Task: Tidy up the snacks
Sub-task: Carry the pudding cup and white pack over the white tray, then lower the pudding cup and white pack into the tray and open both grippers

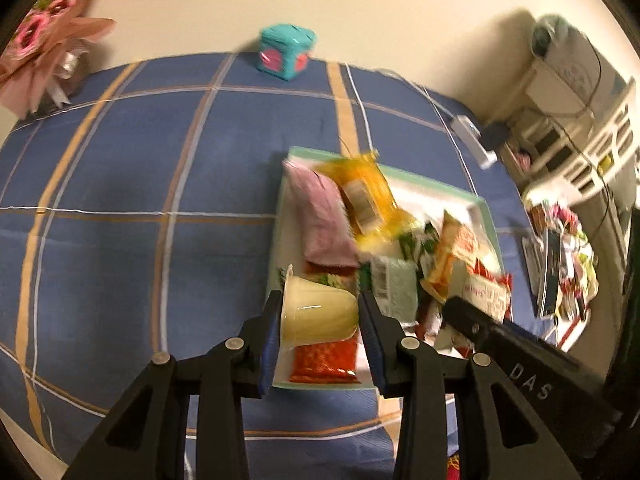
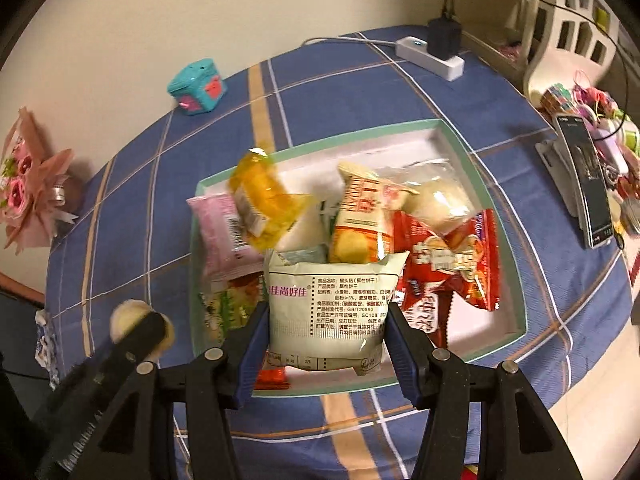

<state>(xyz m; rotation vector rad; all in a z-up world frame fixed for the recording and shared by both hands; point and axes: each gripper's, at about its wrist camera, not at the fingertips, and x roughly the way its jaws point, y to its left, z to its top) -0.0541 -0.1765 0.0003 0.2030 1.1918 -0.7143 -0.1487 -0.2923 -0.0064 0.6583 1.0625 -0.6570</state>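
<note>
The left tongs are clenched on a pale yellow pudding cup lying on its side, above the tray's 7 o'clock corner. The right tongs grasp a cream biscuit packet upright over the tray's 6 o'clock edge. Inside the tray lie a pink packet, a yellow packet and red wrappers. A teal cube box sits at 11 o'clock on the blue plaid counter.
</note>
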